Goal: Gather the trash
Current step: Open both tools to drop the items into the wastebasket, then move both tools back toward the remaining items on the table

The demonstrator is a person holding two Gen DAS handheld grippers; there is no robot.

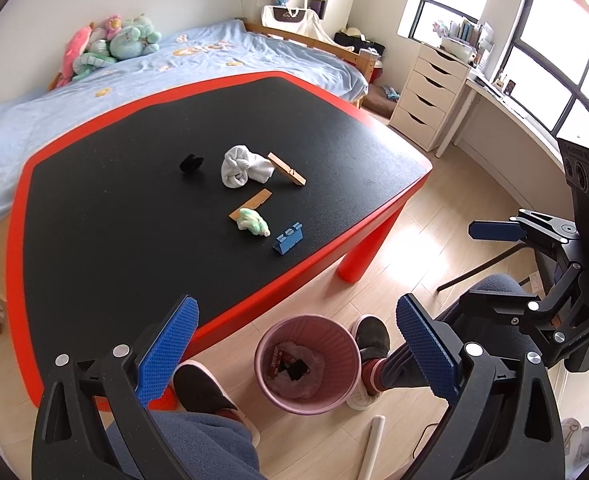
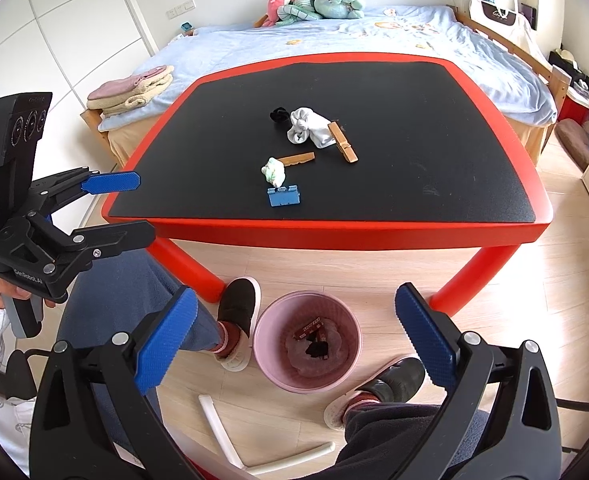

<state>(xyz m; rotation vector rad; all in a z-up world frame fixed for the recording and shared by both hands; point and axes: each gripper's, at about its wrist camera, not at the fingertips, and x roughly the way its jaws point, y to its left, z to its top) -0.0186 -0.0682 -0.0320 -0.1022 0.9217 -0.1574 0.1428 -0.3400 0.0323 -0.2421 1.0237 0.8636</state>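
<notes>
We see a pink ribbed bin (image 2: 268,344) upright on the floor, wrappers inside. On the table lie a green-white crumpled wad (image 2: 274,172) and a white wad (image 2: 306,126).

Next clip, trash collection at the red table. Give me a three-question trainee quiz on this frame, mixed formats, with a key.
1. True or false: the bin stands on the table.
2. Which touches the white cloth? A) blue clip B) clothespin C) bin
3. Fill in: the left gripper and right gripper are both ____.

Key: 1 false, it stands on the floor; 2 B; 3 open, holding nothing.
</notes>
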